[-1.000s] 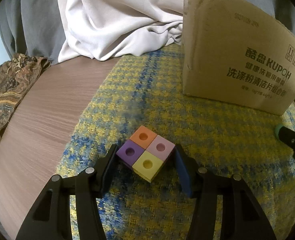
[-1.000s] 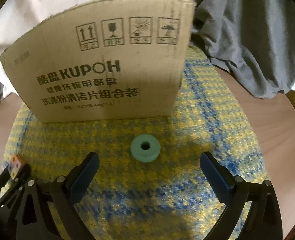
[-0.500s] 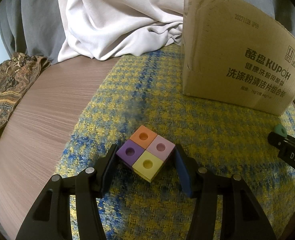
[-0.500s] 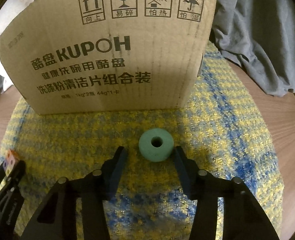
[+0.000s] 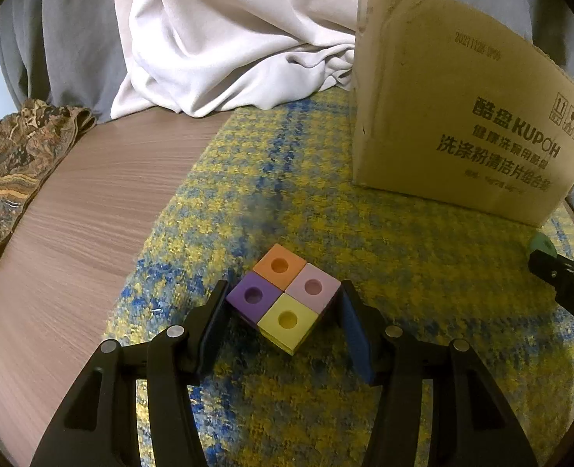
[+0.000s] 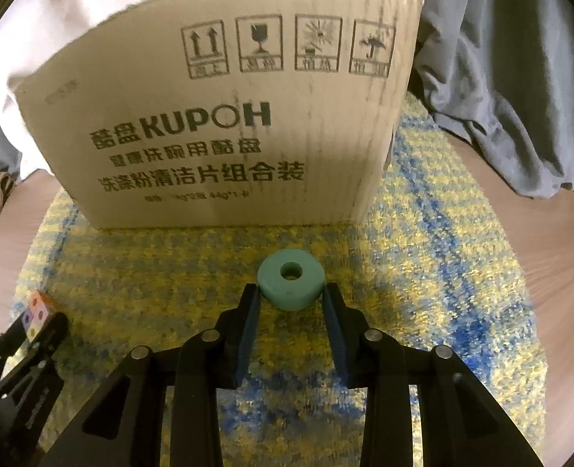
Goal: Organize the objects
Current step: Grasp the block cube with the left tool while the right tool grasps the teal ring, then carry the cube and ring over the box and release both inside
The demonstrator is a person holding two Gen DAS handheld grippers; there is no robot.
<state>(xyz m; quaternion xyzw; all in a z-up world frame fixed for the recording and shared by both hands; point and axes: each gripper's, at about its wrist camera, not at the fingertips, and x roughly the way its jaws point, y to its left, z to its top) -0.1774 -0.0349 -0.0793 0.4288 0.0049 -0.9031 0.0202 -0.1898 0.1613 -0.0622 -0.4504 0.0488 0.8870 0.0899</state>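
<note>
A block of four coloured cubes [image 5: 285, 299], orange, pink, purple and yellow, each with a hole, sits on the yellow and blue cloth [image 5: 403, 272]. My left gripper [image 5: 283, 307] is shut on this block, its pads touching both sides. A green ring [image 6: 290, 277] lies flat on the cloth in front of the cardboard box [image 6: 224, 128]. My right gripper [image 6: 291, 299] has closed on the ring, pads against its sides. The block [image 6: 37, 311] also shows at the left of the right wrist view, and the ring [image 5: 541, 243] at the right edge of the left wrist view.
The cardboard box [image 5: 462, 116] stands upright at the back of the cloth. White fabric [image 5: 228, 31] and grey fabric [image 6: 501, 78] pile behind it. A patterned brown cloth [image 5: 10, 163] lies at the left on the wooden table [image 5: 72, 233].
My right gripper moved forward to the green ring and its jaws closed from wide open onto it. My left gripper stayed on the cube block.
</note>
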